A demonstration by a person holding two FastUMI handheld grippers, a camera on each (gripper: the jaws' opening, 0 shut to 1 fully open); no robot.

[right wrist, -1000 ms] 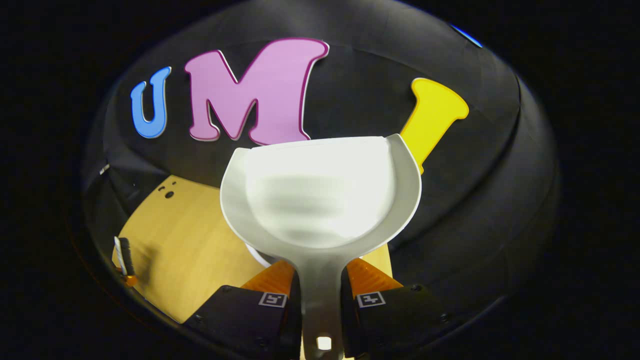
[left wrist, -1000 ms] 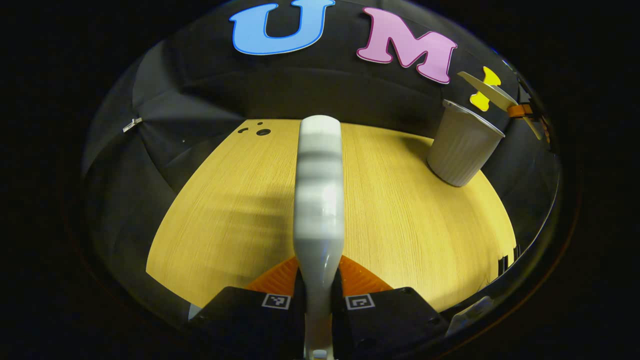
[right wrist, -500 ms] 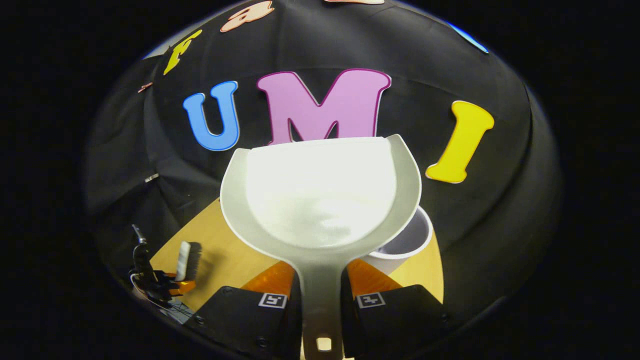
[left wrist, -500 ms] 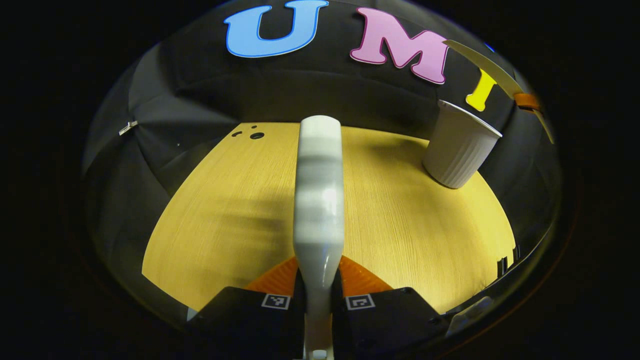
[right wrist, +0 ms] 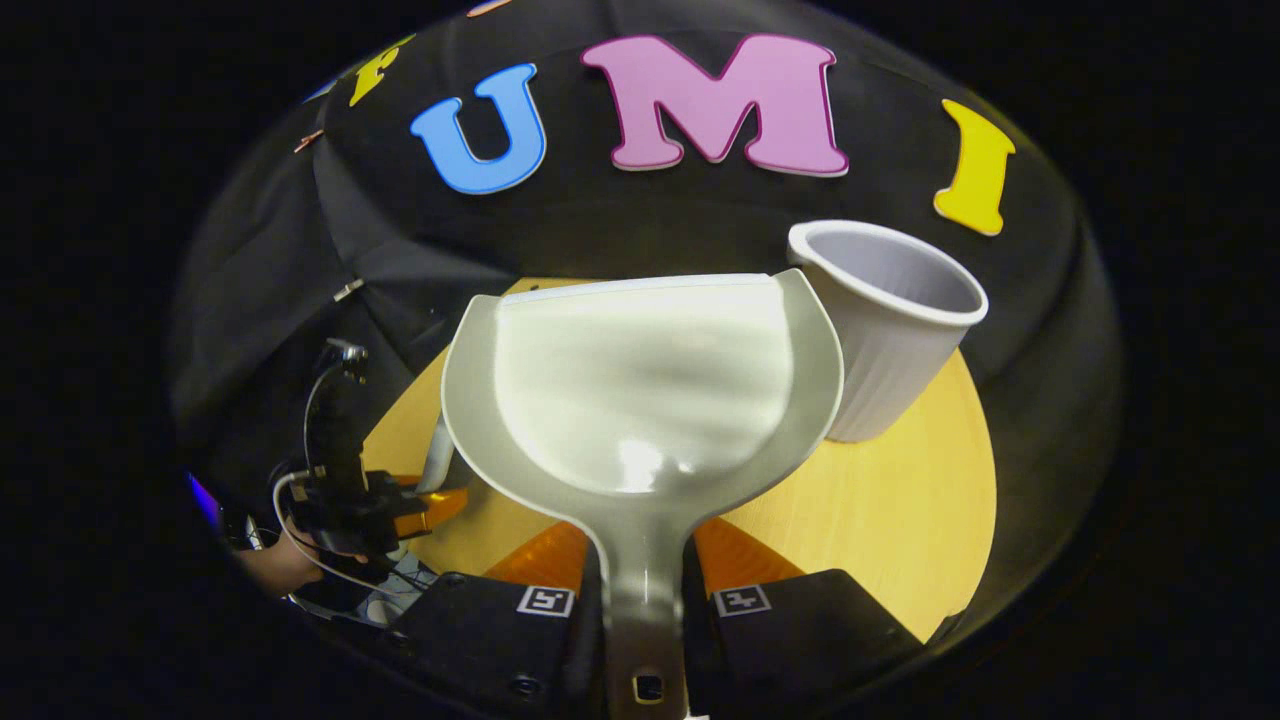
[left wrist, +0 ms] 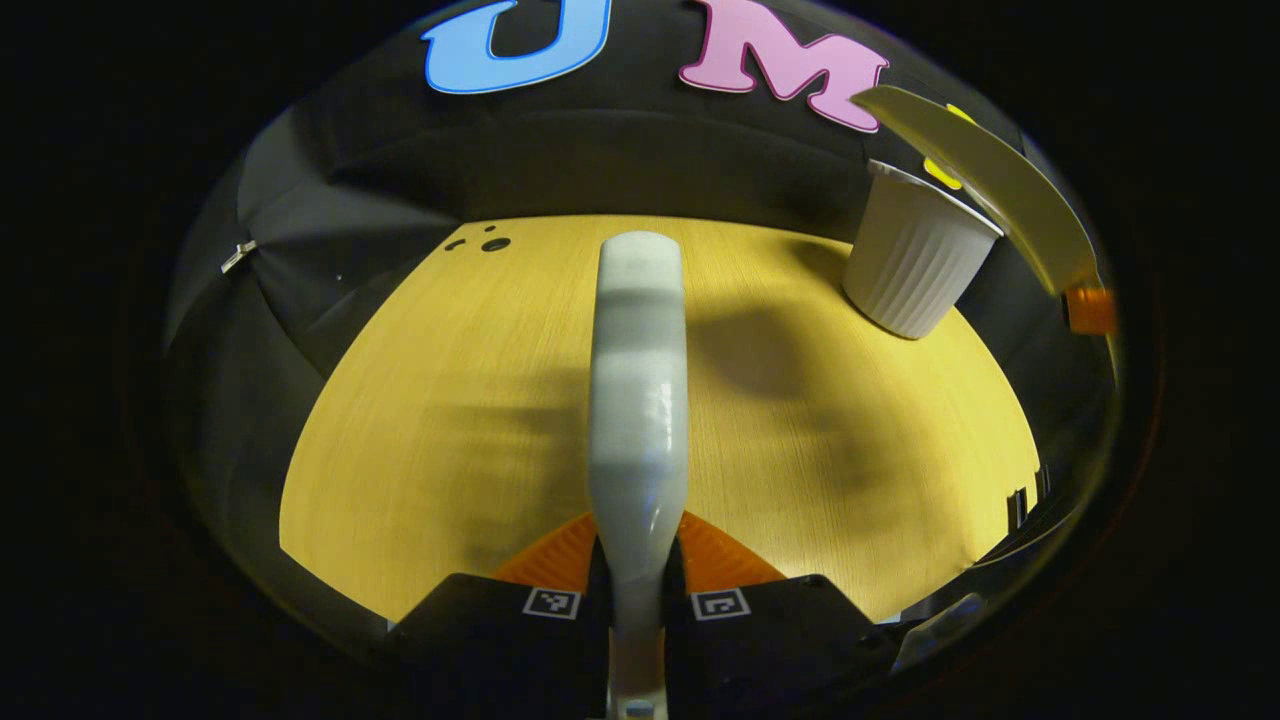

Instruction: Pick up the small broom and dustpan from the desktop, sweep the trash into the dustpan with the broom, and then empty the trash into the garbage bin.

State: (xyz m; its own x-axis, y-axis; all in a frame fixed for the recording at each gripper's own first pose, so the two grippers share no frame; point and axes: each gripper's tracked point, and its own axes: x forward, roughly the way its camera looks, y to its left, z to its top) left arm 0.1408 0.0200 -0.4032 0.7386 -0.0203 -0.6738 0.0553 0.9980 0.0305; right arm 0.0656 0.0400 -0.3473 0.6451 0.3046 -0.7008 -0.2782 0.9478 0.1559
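In the left gripper view, my left gripper (left wrist: 638, 540) is shut on the small broom (left wrist: 638, 380). Its pale back runs straight ahead over the wooden desktop (left wrist: 450, 400). The white ribbed garbage bin (left wrist: 915, 262) stands upright at the far right. The dustpan (left wrist: 985, 195) hangs tilted above and just right of the bin. In the right gripper view, my right gripper (right wrist: 640, 545) is shut on the dustpan (right wrist: 640, 380) by its handle. The pan's inside looks bare. The bin (right wrist: 885, 320) stands just right of the pan, its mouth open. The left gripper (right wrist: 350, 500) is low on the left.
Small dark holes (left wrist: 494, 244) mark the desktop's far left corner. Black cloth walls close in the desk behind and on both sides. A hand (right wrist: 270, 560) holds the left gripper at the lower left. The desktop's right edge (right wrist: 975, 520) lies close to the bin.
The right gripper has swung the dustpan down and away from over the bin, which now stands beside the pan. The left gripper with the broom has barely shifted.
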